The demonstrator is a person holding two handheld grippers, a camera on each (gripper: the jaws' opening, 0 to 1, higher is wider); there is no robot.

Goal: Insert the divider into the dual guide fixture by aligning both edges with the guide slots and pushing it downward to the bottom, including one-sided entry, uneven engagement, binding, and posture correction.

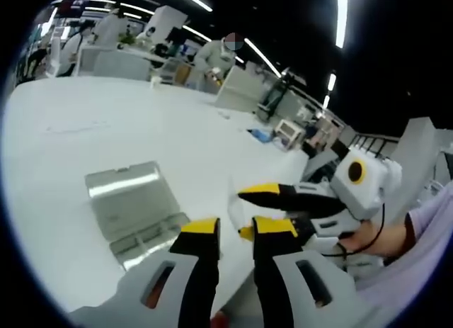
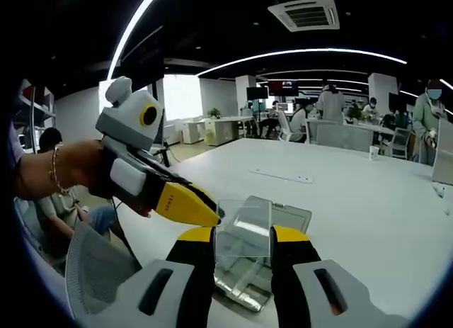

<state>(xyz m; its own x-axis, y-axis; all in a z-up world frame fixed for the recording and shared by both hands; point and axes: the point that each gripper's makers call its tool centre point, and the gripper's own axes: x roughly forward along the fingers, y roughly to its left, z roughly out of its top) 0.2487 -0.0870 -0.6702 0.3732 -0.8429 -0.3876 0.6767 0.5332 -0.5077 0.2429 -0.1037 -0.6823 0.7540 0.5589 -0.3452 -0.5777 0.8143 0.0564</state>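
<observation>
We are holding the clear divider (image 2: 244,225) pinched in the right gripper (image 2: 243,236) above the fixture (image 1: 134,204) on the white table (image 1: 92,122), the left gripper (image 1: 236,227) parted and empty, so insertion is not yet starting.

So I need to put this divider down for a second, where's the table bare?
Bare white table stretches beyond the fixture, toward the far desks. Crowded at the near edge: both hand-held grippers, the clear divider and the fixture.
</observation>
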